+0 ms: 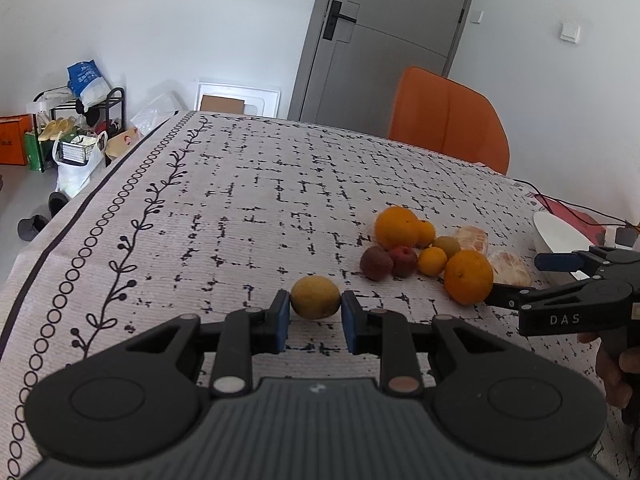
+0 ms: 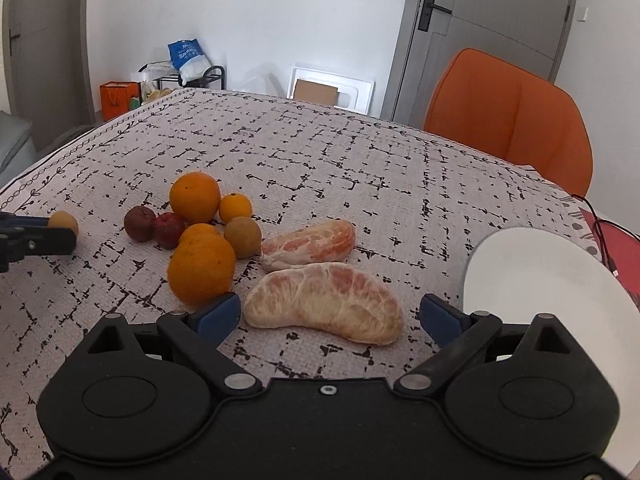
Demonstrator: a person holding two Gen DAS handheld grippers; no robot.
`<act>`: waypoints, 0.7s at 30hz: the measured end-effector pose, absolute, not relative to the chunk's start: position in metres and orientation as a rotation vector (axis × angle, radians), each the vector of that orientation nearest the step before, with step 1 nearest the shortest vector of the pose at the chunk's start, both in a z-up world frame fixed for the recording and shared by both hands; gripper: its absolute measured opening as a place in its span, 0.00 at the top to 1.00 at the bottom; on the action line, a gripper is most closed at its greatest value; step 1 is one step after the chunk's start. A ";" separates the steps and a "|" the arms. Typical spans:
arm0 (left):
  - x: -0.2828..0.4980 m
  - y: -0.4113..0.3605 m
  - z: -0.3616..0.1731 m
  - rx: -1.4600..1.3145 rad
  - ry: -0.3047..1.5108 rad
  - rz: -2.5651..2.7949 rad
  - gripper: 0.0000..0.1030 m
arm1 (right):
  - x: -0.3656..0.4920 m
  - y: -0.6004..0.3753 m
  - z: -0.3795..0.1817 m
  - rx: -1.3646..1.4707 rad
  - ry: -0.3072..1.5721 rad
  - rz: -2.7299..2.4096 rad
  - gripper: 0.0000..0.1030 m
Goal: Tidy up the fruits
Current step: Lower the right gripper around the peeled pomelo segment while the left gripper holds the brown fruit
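Left gripper pads sit flush on both sides of a yellow-brown round fruit, pinching it low over the tablecloth; whether the fruit rests on the cloth or is just off it, can't tell. This fruit sits apart from the pile, to its left.

Right gripper jaws spread wide, straddling the near peeled pomelo segment. Neither pad touches the segment; gaps show on both sides. Left pad is just beside the near large orange, contact unclear.

Count, right wrist view:
- large oranges: 2, near one plus far one
- small oranges: 2, the second partly hidden behind the near large orange
- dark red fruits: 2, side by side, touching
- brownish round fruits: 2, one in the pile, one in the left gripper
- peeled pomelo segments: 2, the far one just behind the near one
- white plate: 1, right of the right gripper, nothing visible on it

Pile is tightly clustered mid-table; pomelo segments lie between the pile and the plate. Orange chair stands at the far table edge.
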State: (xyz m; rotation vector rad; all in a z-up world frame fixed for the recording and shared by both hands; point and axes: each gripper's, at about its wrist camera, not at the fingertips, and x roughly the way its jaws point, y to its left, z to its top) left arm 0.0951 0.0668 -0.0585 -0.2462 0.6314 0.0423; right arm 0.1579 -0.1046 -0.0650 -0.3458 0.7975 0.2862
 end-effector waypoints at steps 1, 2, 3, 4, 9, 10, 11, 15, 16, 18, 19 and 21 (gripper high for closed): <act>0.095 0.068 -0.058 -0.250 0.631 0.043 0.75 | 0.159 -0.104 -0.065 -0.351 0.798 0.291 0.06; 0.094 0.069 -0.058 -0.255 0.631 0.043 0.75 | 0.161 -0.104 -0.066 -0.355 0.798 0.294 0.06; 0.094 0.071 -0.058 -0.258 0.631 0.043 0.75 | 0.162 -0.104 -0.066 -0.356 0.799 0.299 0.06; 0.093 0.072 -0.058 -0.261 0.630 0.044 0.75 | 0.163 -0.103 -0.066 -0.358 0.801 0.302 0.06; 0.090 0.077 -0.055 -0.264 0.624 0.054 0.75 | 0.168 -0.104 -0.068 -0.342 0.820 0.339 0.14; 0.090 0.077 -0.054 -0.264 0.623 0.055 0.75 | 0.168 -0.105 -0.068 -0.340 0.818 0.333 0.17; 0.090 0.076 -0.054 -0.263 0.622 0.055 0.75 | 0.167 -0.106 -0.066 -0.341 0.814 0.336 0.18; 0.090 0.072 -0.050 -0.250 0.616 0.052 0.75 | 0.162 -0.108 -0.063 -0.324 0.797 0.362 0.18; 0.090 0.071 -0.049 -0.247 0.615 0.052 0.75 | 0.160 -0.108 -0.061 -0.322 0.790 0.366 0.18; 0.089 0.068 -0.046 -0.241 0.610 0.048 0.75 | 0.155 -0.108 -0.056 -0.313 0.769 0.373 0.19; 0.089 0.066 -0.045 -0.236 0.608 0.047 0.75 | 0.153 -0.109 -0.053 -0.303 0.761 0.376 0.19; 0.088 0.061 -0.041 -0.227 0.600 0.041 0.75 | 0.150 -0.111 -0.049 -0.293 0.758 0.385 0.21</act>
